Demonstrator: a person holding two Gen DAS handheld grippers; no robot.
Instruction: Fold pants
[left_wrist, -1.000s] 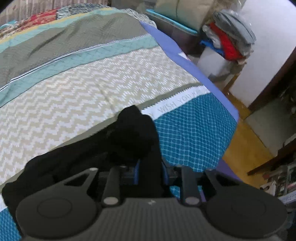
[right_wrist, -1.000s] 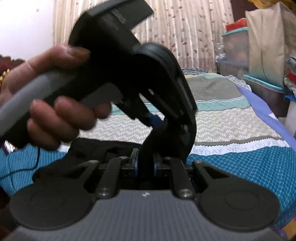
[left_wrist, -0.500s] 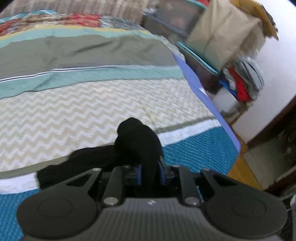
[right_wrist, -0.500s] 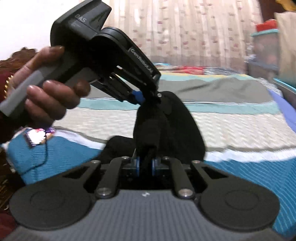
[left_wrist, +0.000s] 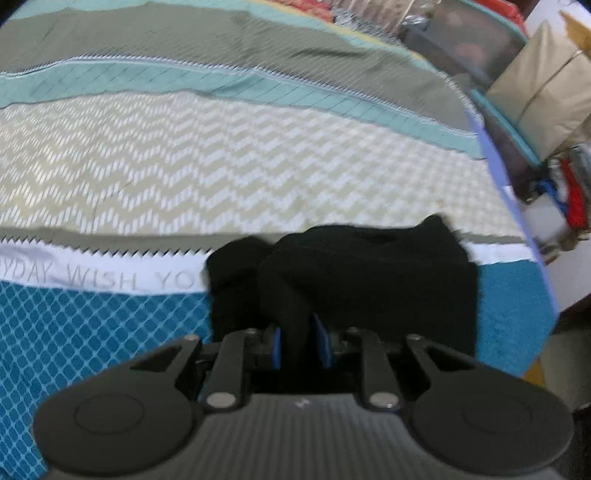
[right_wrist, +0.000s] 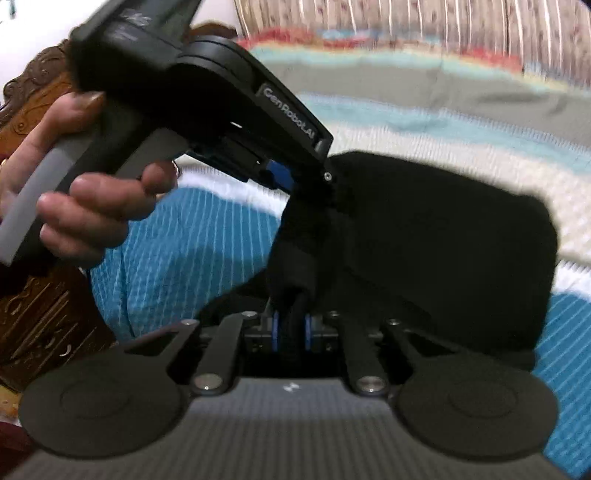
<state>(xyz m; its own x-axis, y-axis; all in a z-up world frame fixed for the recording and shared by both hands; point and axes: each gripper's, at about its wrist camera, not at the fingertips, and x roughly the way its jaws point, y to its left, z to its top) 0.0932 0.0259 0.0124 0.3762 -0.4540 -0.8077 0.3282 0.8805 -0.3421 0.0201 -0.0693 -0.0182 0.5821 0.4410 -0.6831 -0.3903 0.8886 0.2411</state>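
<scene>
**Ana:** Left wrist view first; the left gripper (left_wrist: 297, 341) has black cloth bunched between its blue pads (left_wrist: 276, 347), and its jaws have just been opening a little, yet the fabric sits tight between them; I'd call it clamped on the pants (left_wrist: 369, 280).

**Ben:** Where do the pants lie from there?

**Ana:** Piled in a dark heap on the bedspread (left_wrist: 221, 166), right at the band printed with lettering (left_wrist: 107, 277), over the teal diamond patch and the edge of the chevron stripe; the heap sits just ahead of the fingers, toward the bed's right edge; past that edge I see a tan bag (left_wrist: 543, 96) and a pile of clothes (left_wrist: 569, 195), all blurred.

**Ben:** And the right wrist view?

**Ana:** The right gripper (right_wrist: 291, 330) has a thick rolled fold of the pants (right_wrist: 443, 251) wedged between its pads (right_wrist: 275, 330); those jaws have also just opened slightly, with cloth gripped between them; the person's hand (right_wrist: 85, 206) holds the left gripper (right_wrist: 291, 173) above, and that tool pinches the same bundle at its top; the rest of the garment drapes right across the blue part of the bedspread (right_wrist: 192, 240); a carved wooden frame (right_wrist: 40, 302) stands at the left.
</scene>
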